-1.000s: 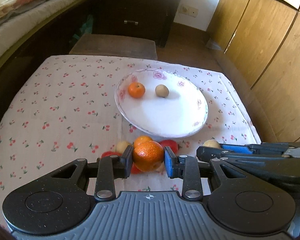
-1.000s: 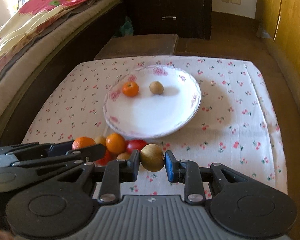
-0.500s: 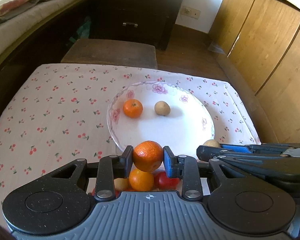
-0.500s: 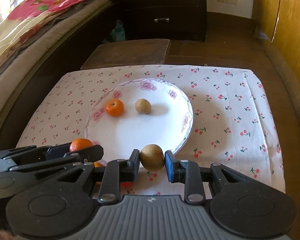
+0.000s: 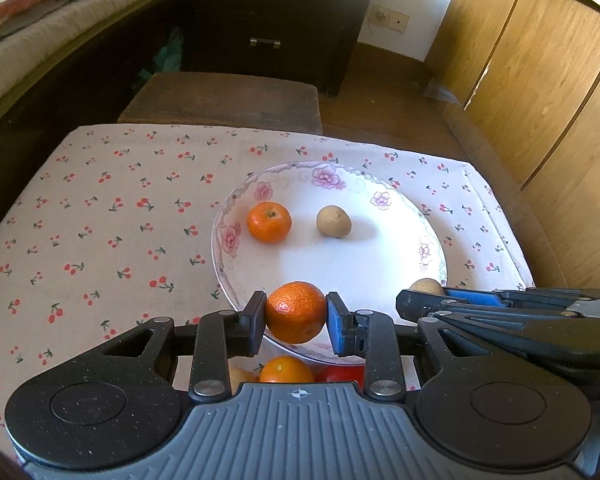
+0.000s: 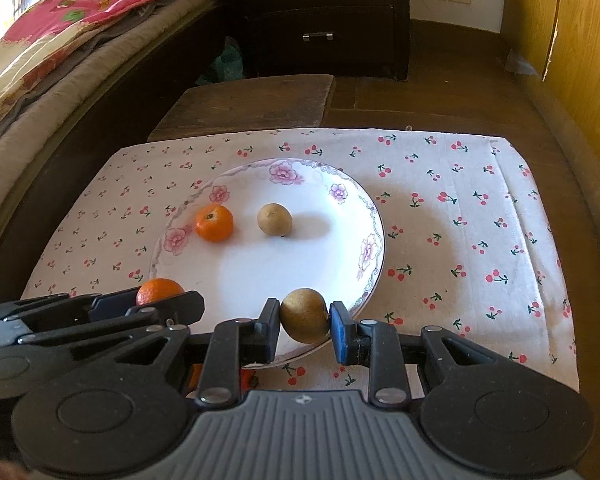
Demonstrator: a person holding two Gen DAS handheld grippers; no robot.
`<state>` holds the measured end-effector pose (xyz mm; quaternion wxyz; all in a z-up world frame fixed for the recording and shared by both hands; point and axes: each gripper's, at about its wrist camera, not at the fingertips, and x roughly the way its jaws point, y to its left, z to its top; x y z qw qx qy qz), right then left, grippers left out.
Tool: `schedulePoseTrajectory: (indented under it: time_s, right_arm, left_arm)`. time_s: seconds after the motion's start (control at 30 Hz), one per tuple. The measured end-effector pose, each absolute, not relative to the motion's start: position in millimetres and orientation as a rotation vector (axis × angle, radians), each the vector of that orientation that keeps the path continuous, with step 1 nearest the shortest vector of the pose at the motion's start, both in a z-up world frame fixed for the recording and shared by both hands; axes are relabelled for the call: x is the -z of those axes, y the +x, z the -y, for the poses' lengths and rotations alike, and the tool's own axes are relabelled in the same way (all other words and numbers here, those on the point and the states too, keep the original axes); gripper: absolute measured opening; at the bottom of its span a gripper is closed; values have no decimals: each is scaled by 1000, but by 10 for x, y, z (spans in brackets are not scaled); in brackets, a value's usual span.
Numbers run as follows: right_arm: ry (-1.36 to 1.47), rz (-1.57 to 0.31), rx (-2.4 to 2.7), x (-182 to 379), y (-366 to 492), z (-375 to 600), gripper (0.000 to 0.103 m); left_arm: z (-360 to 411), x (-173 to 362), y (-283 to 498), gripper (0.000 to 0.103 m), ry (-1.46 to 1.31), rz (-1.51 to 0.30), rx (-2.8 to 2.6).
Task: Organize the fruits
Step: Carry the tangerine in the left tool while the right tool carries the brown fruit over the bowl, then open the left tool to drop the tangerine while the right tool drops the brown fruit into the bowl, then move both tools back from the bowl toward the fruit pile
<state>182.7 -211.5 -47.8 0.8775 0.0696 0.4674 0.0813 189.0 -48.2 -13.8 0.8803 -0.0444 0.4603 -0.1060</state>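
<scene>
Dark drawer chest (image 6: 332,20), bed (image 6: 52,68) left, wooden wardrobe (image 5: 540,72) right.

Both held fruits, orange (image 5: 295,312) and brown fruit (image 6: 305,315), now forward over plate's (image 6: 260,276) near rim.

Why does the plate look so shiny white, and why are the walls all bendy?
Left wrist view: sunlight washes out the plate, and the brown fruit casts a shadow rightward. Right wrist view: the same glare; the fisheye lens curves the cabinet doors and darkens the corners.

Glossy glazed plate (image 5: 432,240) on matt printed cloth (image 5: 100,220); dimpled orange (image 5: 296,312) between matt speckled plastic fingers (image 5: 254,322); varnished wooden cupboard (image 5: 540,80).
</scene>
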Motion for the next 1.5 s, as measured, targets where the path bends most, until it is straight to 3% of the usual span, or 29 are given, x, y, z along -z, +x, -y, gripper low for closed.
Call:
schedulePoseTrajectory:
  time_s: [0.6,1.5]
  right_arm:
    - [135,-961,-164,506,1849,2085,30]
    - [159,-933,-156,412,1815,2117,30]
  left_arm:
    - [489,166,1909,40,-81,-958,204]
    - [412,73,1868,52,-106,-932,198]
